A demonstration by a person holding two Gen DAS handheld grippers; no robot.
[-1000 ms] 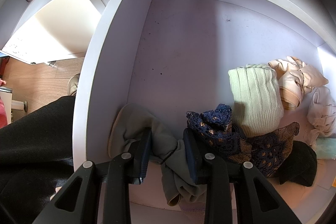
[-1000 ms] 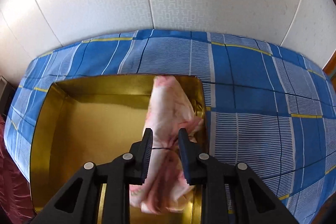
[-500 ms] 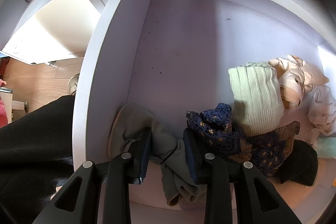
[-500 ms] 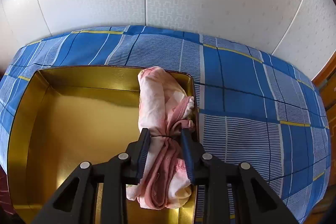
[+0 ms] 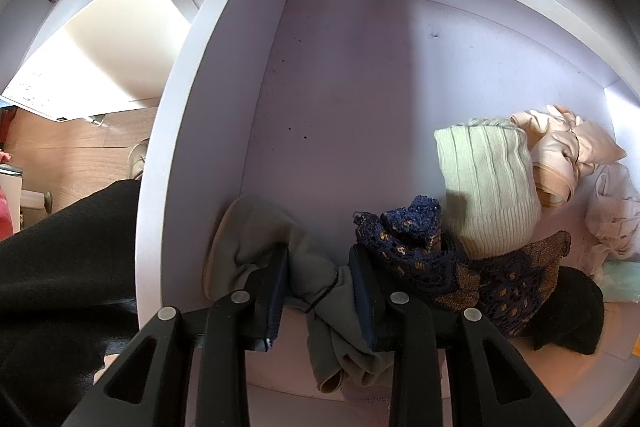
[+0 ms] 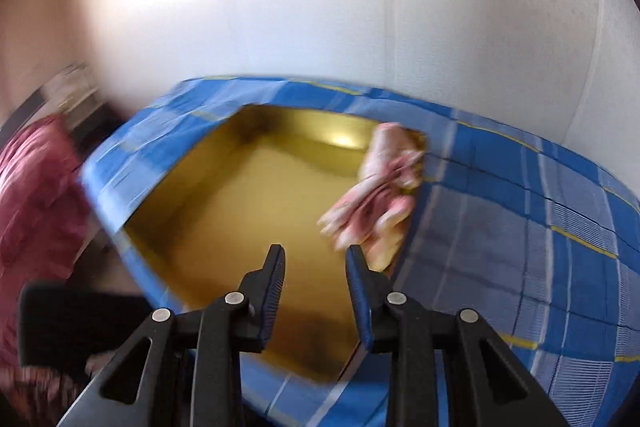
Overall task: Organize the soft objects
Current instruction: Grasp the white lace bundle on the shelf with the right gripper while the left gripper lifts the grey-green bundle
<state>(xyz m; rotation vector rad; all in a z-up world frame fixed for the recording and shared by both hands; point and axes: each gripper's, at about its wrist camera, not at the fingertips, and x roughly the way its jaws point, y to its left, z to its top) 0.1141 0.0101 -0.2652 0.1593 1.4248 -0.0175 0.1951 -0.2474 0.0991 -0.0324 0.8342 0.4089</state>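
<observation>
Clearly soft and limp, the grey sock bundle [image 5: 316, 267] sits clamped mid-fold in the left gripper [image 5: 318, 291], while the right gripper [image 6: 316, 283] opens empty.

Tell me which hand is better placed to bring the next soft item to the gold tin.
Left, probably. The left tongs are already clamped on the grey sock bundle in the white drawer, ready to lift. The right tongs hang empty, the pink garment lying in the gold tin.
</observation>
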